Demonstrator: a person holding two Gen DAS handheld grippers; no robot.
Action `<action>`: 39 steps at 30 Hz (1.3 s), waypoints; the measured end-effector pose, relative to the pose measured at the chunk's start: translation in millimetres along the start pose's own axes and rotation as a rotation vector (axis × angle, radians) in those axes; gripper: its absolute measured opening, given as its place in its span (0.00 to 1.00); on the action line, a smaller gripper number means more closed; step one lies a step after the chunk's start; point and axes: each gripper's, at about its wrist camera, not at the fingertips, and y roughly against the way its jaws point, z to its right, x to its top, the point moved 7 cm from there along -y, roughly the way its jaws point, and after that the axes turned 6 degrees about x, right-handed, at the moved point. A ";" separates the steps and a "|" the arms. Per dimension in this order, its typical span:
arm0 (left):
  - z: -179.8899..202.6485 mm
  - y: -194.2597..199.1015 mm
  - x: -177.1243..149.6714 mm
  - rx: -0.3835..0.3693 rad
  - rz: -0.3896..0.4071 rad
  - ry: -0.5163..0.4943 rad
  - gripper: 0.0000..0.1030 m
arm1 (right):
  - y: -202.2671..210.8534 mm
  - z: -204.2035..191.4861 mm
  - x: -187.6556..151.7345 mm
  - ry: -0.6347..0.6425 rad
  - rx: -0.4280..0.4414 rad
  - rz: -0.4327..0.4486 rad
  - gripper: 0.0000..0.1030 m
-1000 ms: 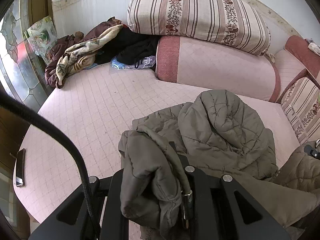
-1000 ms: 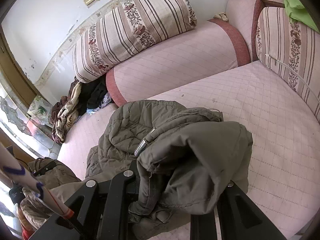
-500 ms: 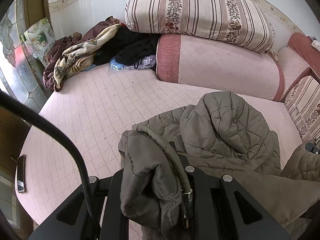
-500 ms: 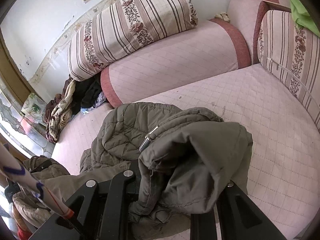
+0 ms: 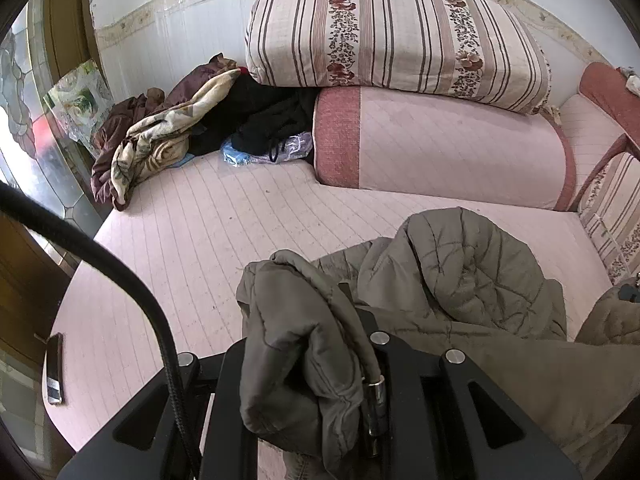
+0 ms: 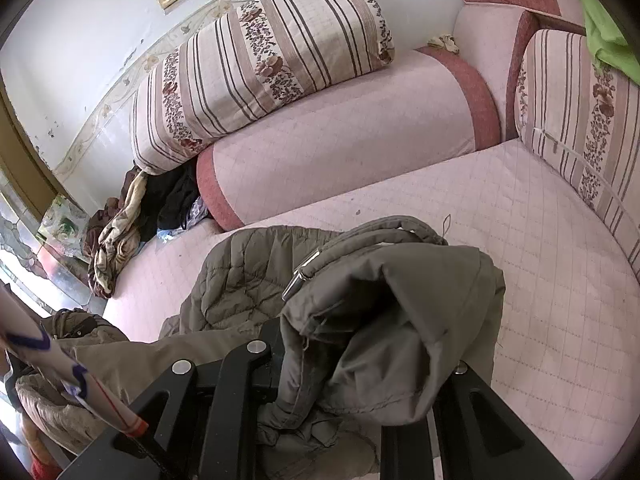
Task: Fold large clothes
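Pink quilted corner couch in a pretty lived-in room

The seat (image 5: 224,232) has a rolled pink bolster (image 5: 440,148) with a striped floral cushion (image 5: 392,36) on top, white wall (image 6: 80,28) with a flowery border (paint's chipping), daylight through stained glass (image 5: 24,120) on the left, clothes pile (image 5: 168,128) in the corner.

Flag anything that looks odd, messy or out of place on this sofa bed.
A heap of crumpled clothes sits unfolded in the far left corner beside the bolster, with a plastic bag at its edge. A dark flat object lies at the mattress's left edge. The olive jacket is bunched, but that suits mid-fold.
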 end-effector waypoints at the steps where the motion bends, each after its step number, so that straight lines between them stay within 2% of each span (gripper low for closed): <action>1: 0.7 -3.2 1.8 0.006 -0.004 0.000 0.16 | -2.3 -0.1 2.1 0.000 -0.004 -0.002 0.20; 12: 3.8 -45.7 8.9 0.053 -0.065 0.024 0.16 | -40.9 11.3 12.2 -0.012 -0.068 -0.038 0.20; 27: -2.9 -93.4 -5.4 0.077 -0.155 0.074 0.16 | -80.1 29.7 6.0 -0.034 -0.129 -0.086 0.21; 39: 6.1 -119.6 3.8 0.123 -0.175 0.056 0.16 | -111.2 39.2 9.6 -0.030 -0.192 -0.109 0.21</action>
